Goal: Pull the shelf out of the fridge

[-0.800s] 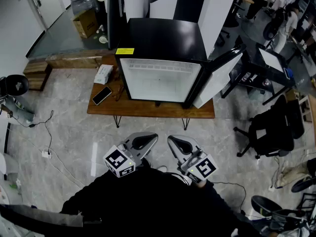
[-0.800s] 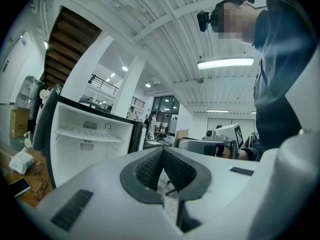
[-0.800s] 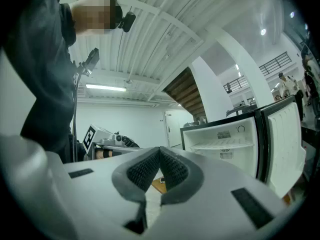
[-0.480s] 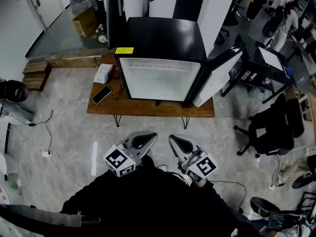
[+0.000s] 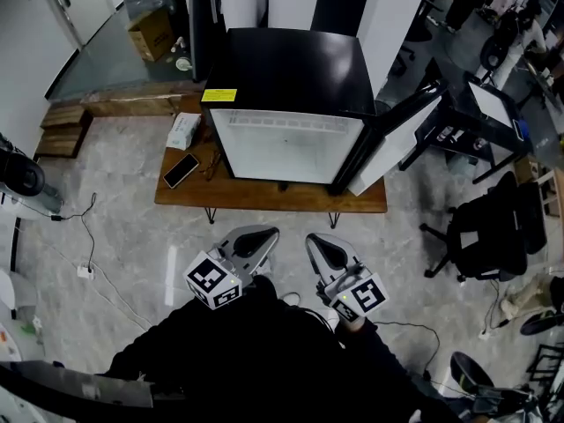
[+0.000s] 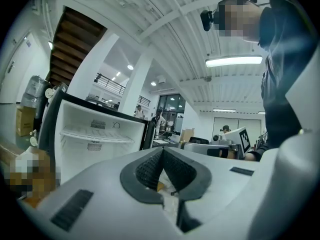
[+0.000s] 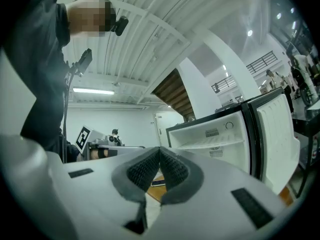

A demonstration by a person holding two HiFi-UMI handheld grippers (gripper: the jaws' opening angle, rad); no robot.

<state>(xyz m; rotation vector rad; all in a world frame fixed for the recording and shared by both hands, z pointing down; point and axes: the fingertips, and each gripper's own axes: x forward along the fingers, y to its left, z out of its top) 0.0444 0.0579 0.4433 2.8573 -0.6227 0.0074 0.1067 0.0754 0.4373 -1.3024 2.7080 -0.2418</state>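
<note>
Left gripper (image 5: 258, 237): held level in front of the person's dark torso; jaws closed tip to tip with nothing between them.
Right gripper (image 5: 315, 243): level beside the left one, a gap apart; jaws also pressed together and empty.
Hands: hidden under the gripper bodies and dark sleeves.
Floor (image 5: 132, 236): a bare marble strip lies between the grippers and the table; a thin cable trails at its left.
Table (image 5: 264, 194): low and wooden, it carries the fridge; its front edge is free.
Phone (image 5: 181, 170): lies flat on the table's left part, beside a small box (image 5: 184, 131).
Fridge (image 5: 291, 69): black top, white inside; the opening faces the grippers, well apart from them.
Door (image 5: 395, 139): swung open to the right, its far edge near a black desk (image 5: 480, 113).
Shelf (image 6: 97, 135): inside the fridge, a thin white ledge across the compartment. The head view loses it in the white glare; both gripper views show it small.
</note>
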